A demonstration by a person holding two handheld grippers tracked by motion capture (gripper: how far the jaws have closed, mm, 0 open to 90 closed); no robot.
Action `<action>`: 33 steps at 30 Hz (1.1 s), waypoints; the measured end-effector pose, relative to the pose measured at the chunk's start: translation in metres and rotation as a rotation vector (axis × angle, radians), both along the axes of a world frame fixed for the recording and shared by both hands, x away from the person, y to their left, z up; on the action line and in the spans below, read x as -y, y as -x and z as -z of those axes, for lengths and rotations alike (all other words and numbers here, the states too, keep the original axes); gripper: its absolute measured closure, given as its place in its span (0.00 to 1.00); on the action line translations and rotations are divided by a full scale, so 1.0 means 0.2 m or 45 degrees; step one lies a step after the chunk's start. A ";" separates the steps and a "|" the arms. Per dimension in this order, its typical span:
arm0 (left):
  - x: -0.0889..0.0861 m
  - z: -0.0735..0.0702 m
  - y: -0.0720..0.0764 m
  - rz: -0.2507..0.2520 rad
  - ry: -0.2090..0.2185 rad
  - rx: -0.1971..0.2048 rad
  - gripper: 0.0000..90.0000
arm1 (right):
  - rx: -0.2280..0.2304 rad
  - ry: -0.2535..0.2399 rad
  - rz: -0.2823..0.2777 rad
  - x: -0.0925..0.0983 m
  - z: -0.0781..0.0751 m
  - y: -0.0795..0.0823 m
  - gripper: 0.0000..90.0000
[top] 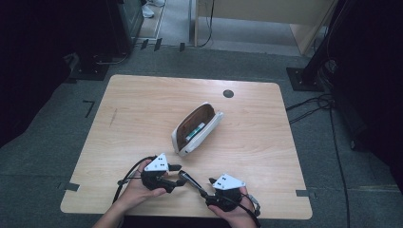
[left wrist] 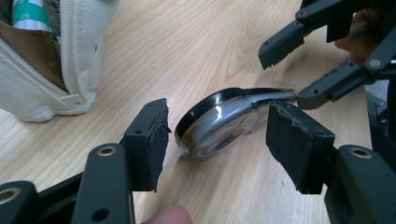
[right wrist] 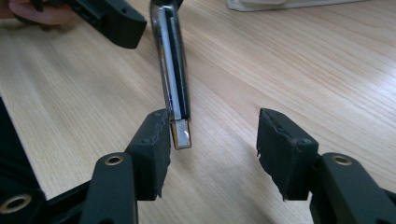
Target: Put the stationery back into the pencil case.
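Black/silver elongated tool (left wrist: 219, 123) w/ rounded, teardrop-shaped end; glossy black rim, grey-silver face. Lies on edge, slightly tilted, on the worktop (top: 142, 118) near the front edge, between left hand-held gripper (top: 177, 175) and right hand-held gripper (top: 207, 186). Rounded end sits between left one's pads (left wrist: 154, 140), not clearly pressed. Narrow end w/ small metallic tip (right wrist: 180, 133) sits just by right one's left pad (right wrist: 156, 144), gap to the other pad. Seen edge-on in right gripper view: thin, flat body.
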State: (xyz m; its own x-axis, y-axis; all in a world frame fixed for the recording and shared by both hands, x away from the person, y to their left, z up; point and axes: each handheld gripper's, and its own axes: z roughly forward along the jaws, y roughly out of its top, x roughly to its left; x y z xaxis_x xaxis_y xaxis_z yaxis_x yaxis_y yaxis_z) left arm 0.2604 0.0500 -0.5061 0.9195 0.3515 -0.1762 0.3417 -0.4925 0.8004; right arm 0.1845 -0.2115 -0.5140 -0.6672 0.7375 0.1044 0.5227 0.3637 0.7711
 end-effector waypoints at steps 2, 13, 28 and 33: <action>0.01 0.00 0.00 0.011 -0.009 0.005 0.45 | 0.008 0.010 0.008 0.01 0.00 0.00 0.50; 0.02 0.01 0.02 0.035 -0.050 0.025 0.48 | 0.029 0.021 0.048 0.03 0.00 -0.02 0.52; 0.05 0.03 0.04 0.058 -0.137 0.057 0.70 | 0.040 0.042 0.121 0.06 0.01 -0.04 0.52; 0.05 0.03 0.04 0.069 -0.135 0.036 0.82 | 0.034 -0.010 0.128 0.10 0.00 -0.04 0.47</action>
State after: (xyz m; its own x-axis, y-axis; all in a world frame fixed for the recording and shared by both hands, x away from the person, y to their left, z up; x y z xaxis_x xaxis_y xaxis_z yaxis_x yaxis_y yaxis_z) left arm 0.2528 0.0406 -0.5114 0.9418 0.3161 -0.1146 0.2902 -0.5921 0.7518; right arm 0.1920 -0.2312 -0.5136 -0.5925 0.8001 0.0933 0.5351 0.3044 0.7880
